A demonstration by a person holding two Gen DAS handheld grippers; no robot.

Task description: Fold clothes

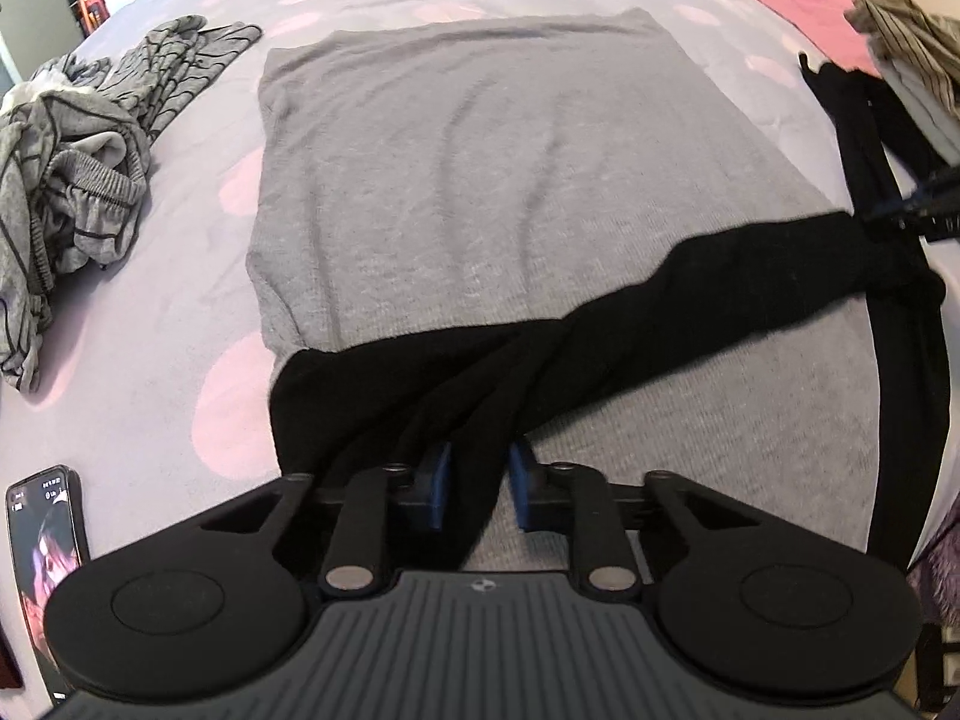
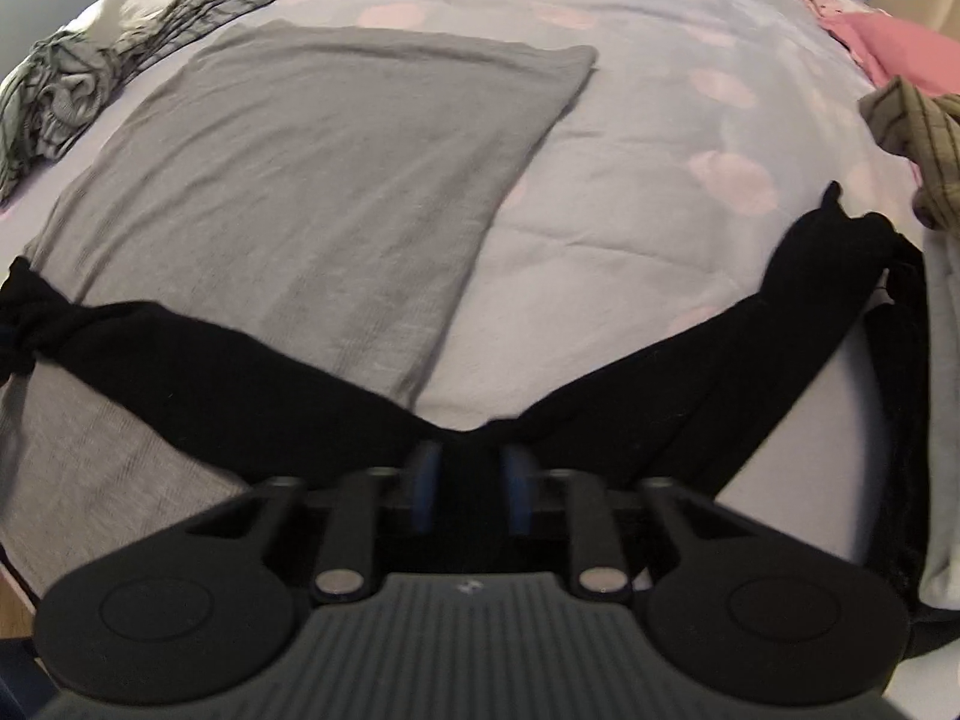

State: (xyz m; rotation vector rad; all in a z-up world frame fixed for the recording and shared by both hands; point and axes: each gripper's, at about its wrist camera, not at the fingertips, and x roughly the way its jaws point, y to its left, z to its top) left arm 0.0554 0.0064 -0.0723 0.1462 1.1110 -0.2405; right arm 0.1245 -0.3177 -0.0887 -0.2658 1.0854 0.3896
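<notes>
A black garment is stretched in a twisted band between my two grippers, above a flat grey garment spread on the bed. My left gripper is shut on one end of the black garment, cloth pinched between its blue pads. My right gripper is shut on another part of the black garment, which runs left over the grey garment and right toward the bed's edge. The right gripper shows at the far right of the left wrist view.
A heap of grey striped clothes lies at the left of the lilac bedsheet; it also shows in the right wrist view. A phone lies near left. An olive striped garment and pink cloth lie at the right.
</notes>
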